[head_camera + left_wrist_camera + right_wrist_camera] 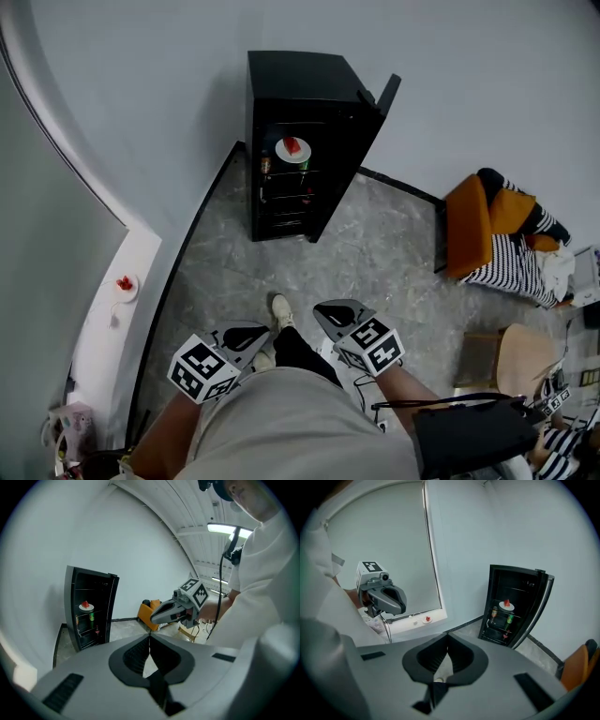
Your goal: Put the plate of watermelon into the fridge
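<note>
A white plate of watermelon (292, 149) rests on the top shelf inside the black fridge (309, 80), whose door (385, 95) stands open to the right. Both gripper views show the same plate (86, 606) (506, 605) far ahead. My left gripper (247, 336) and right gripper (336, 314) hang low near the person's legs, well back from the fridge. The jaws of each are shut with nothing between them (149, 637) (448, 637). Each gripper also shows in the other's view: the right gripper (154, 616) and the left gripper (389, 600).
A second small plate with red pieces (125, 284) lies on the white window sill (108, 328) at the left. Bottles (266, 165) stand on the fridge shelves. An orange chair (469, 225) with striped cloth (516, 267) and a wooden chair (525, 356) stand at the right.
</note>
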Demonstrator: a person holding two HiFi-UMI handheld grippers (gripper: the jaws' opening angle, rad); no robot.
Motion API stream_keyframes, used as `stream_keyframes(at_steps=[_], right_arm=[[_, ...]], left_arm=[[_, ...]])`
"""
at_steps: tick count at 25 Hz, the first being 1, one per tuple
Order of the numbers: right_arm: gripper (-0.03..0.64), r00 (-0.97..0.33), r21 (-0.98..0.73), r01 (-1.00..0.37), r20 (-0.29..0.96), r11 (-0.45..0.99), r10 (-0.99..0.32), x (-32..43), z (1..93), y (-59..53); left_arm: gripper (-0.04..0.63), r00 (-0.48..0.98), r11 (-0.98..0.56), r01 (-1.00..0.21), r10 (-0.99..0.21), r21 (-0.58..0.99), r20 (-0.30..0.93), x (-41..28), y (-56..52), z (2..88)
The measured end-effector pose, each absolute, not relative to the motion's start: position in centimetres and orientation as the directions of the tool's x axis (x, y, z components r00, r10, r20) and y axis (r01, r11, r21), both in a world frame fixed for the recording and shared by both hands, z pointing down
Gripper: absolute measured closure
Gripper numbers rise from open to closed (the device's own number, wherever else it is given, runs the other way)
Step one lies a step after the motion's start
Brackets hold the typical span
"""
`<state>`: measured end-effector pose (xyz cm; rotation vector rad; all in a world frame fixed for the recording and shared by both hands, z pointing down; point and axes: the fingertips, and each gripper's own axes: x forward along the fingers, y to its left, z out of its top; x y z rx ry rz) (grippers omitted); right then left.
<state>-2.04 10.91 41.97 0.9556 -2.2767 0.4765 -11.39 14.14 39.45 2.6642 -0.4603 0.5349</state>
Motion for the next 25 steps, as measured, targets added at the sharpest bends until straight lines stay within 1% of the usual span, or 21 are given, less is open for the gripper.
stream_keyframes(at_steps=[8,25], right_arm=[[0.601,-0.572,-0.072,-0.702,0.651,0.709,-0.500,-3.1,40.9,12.5],[0.603,-0.573,-0.062,-0.700,0.644,0.712,-0.507,-2.8,40.6,14.4]], left_arm=[[0.583,0.871,-0.869,-0.392,-0.244,0.303,0.425,-11.3,14.7,39.5],[0.583,0.864,-0.869,-0.392,-0.235,0.302,0.445,-11.3,16.7,40.4]])
